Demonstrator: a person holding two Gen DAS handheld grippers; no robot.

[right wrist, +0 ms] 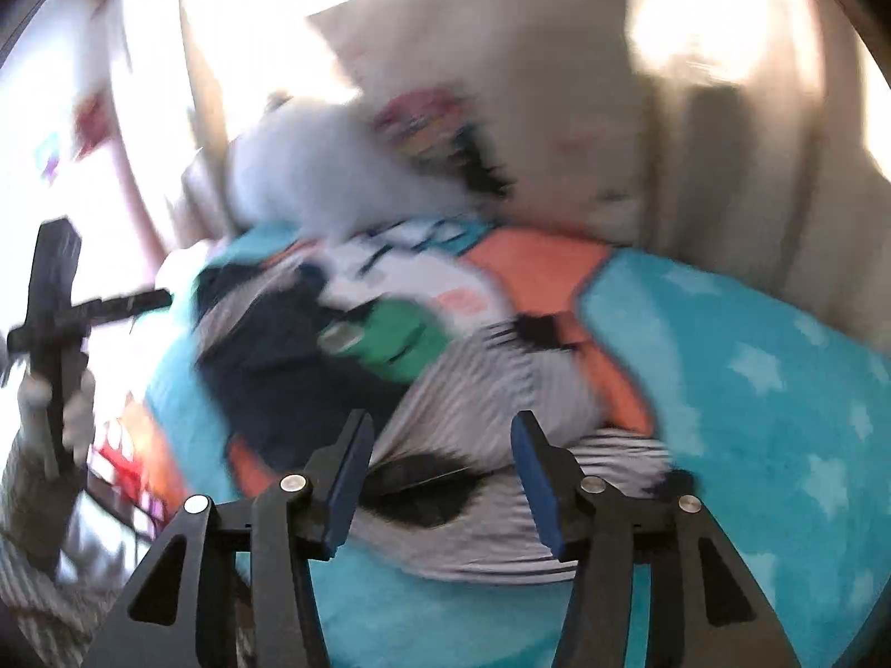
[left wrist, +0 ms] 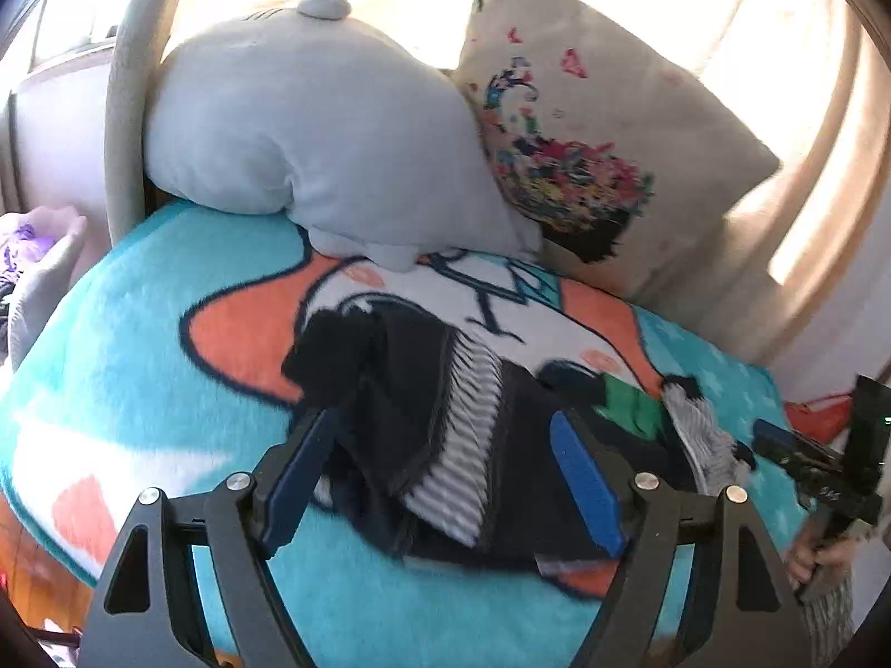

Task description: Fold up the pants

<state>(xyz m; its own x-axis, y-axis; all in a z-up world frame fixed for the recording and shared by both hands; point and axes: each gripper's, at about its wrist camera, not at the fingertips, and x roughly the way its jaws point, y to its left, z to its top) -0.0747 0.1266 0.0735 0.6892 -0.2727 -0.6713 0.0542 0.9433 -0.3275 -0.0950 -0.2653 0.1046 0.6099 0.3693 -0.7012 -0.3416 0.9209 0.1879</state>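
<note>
Small pants (left wrist: 440, 434), dark navy with grey-and-white striped panels and a green patch (left wrist: 632, 406), lie crumpled on a turquoise blanket (left wrist: 139, 334). My left gripper (left wrist: 440, 434) is open, its blue-padded fingers (left wrist: 584, 484) standing on either side of the navy bunch, holding nothing. In the blurred right wrist view my right gripper (right wrist: 440, 445) is open over the striped part of the pants (right wrist: 468, 389). The right gripper also shows at the right edge of the left wrist view (left wrist: 779, 445). The left gripper shows at the left of the right wrist view (right wrist: 156, 298).
A grey plush toy (left wrist: 312, 128) and a cream pillow with a colourful print (left wrist: 601, 128) lean at the back of the blanket before bright curtains (left wrist: 824, 111). A pile of clothes (left wrist: 33, 256) lies off the left edge. Wooden floor (left wrist: 33, 573) shows at lower left.
</note>
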